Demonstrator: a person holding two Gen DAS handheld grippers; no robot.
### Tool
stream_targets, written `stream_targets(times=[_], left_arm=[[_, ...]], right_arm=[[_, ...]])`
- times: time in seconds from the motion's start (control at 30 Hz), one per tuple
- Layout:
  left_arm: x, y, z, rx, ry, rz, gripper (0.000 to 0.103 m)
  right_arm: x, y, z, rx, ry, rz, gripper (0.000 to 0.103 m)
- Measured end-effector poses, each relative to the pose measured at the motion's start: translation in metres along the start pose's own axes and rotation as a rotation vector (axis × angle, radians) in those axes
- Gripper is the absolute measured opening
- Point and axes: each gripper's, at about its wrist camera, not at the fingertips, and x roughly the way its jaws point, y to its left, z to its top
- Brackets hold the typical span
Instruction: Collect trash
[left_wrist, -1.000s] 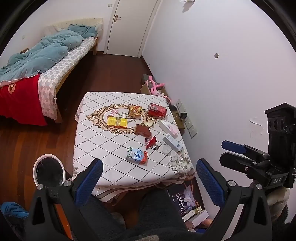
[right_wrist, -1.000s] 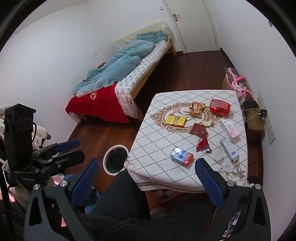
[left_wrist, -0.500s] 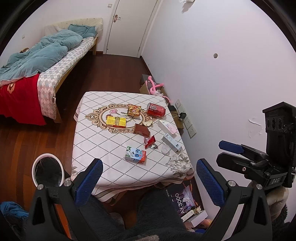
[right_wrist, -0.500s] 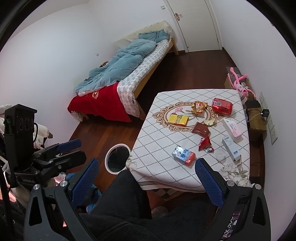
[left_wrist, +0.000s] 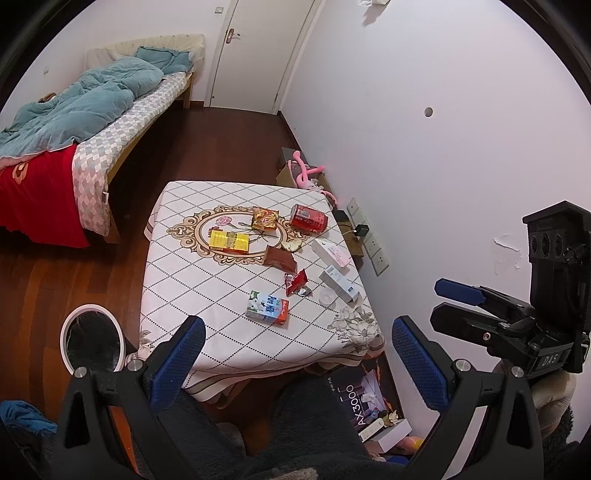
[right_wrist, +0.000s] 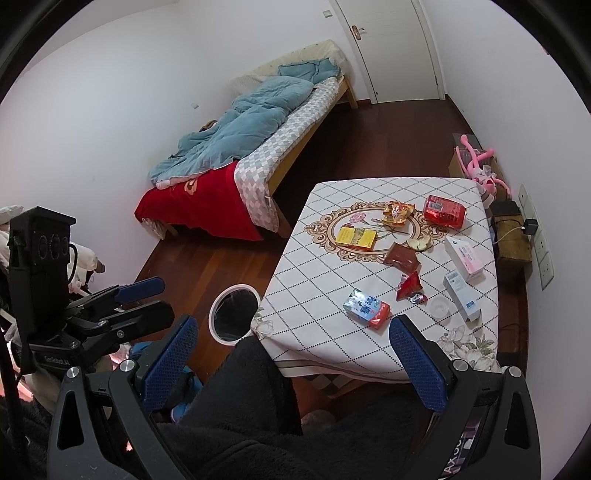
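Note:
Litter lies on a table (left_wrist: 177, 288) with a white diamond cloth: a milk carton (left_wrist: 267, 307) (right_wrist: 365, 314), a red wrapper (left_wrist: 295, 282), a brown packet (left_wrist: 280, 257), a yellow pack (left_wrist: 229, 242), an orange snack bag (left_wrist: 264, 218) and a red can (left_wrist: 308, 218). My left gripper (left_wrist: 297, 332) hangs open, well above and short of the table's near edge, holding nothing. My right gripper (right_wrist: 293, 328) is open and empty too, at a similar height. Each gripper shows in the other's view: the right (left_wrist: 437, 301), the left (right_wrist: 151, 299).
A white-rimmed bin (left_wrist: 92, 343) (right_wrist: 234, 314) with a black liner stands on the wood floor left of the table. Two white boxes (left_wrist: 330, 253) (left_wrist: 339, 283) and a clear lid (left_wrist: 327, 296) lie near the wall side. A bed (left_wrist: 92, 122) fills the far left. A person's dark-clad legs (right_wrist: 258, 406) are below.
Both views have drifted only slightly. Nothing on the table has moved, and both grippers stay open and empty.

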Motion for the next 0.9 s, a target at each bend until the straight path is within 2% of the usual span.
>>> stream_targets(times=[0.9], left_arm=[[-0.0013, 0.0058, 0.0007, 0.001, -0.009, -0.006, 0.103]], right_arm=[[0.0, 0.0001, 0.0023, -0.007, 0.006, 0.0, 0.103]])
